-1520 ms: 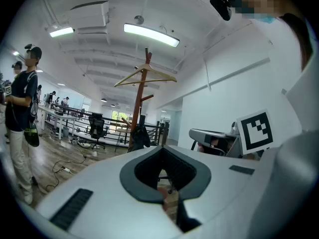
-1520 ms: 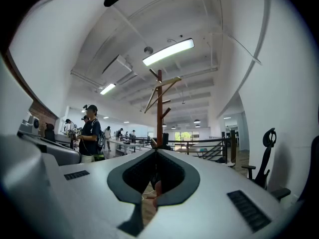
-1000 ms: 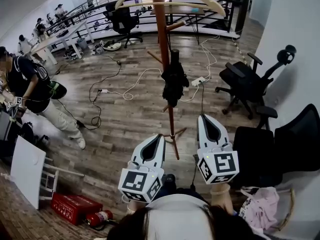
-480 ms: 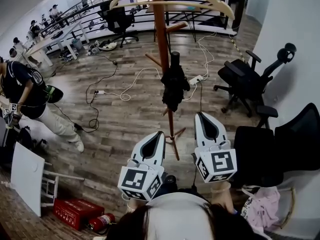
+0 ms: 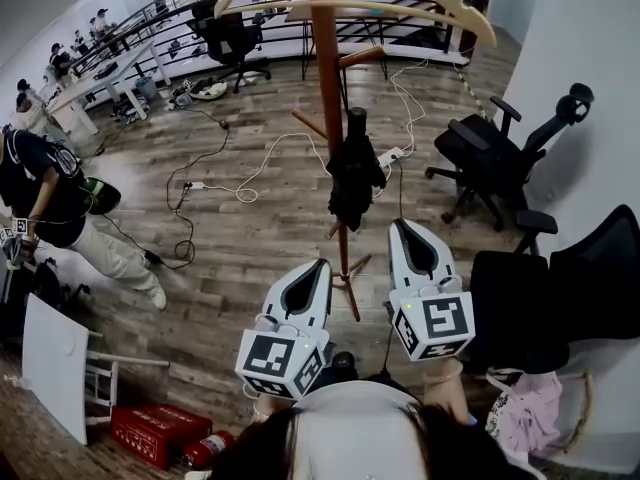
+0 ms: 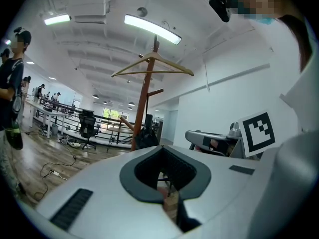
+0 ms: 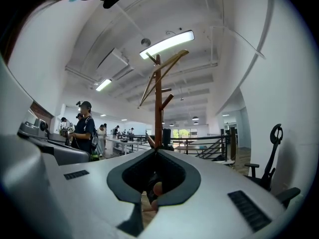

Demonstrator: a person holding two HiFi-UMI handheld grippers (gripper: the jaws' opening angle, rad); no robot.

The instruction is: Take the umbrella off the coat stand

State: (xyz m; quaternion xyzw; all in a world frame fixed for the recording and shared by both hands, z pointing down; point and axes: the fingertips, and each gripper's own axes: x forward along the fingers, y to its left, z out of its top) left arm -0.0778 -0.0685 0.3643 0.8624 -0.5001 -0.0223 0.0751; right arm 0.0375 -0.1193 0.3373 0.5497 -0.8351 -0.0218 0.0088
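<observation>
2 grippers were nearest, side by side, with the right gripper (image 5: 398, 228) at 2 o'clock from the left gripper (image 5: 322, 266). Each had its jaws drawn fully together with nothing between them, and each aimed towards the coat stand (image 5: 324, 78). The stand's feet rested on the wooden floor (image 5: 250, 228) between the 2 gripper noses, and its red-brown pole rose at 12 o'clock. The umbrella (image 5: 352, 173), black and folded, hung against the pole on its 3 o'clock side, well apart from both grippers. A wooden hanger (image 5: 400, 10) lay across the top of the stand. White cables (image 5: 270, 163) trailed over the floor at 11 o'clock. A black office chair (image 5: 490, 168) stood at 2 o'clock, and a person (image 5: 50, 183) stood at 9 o'clock.
</observation>
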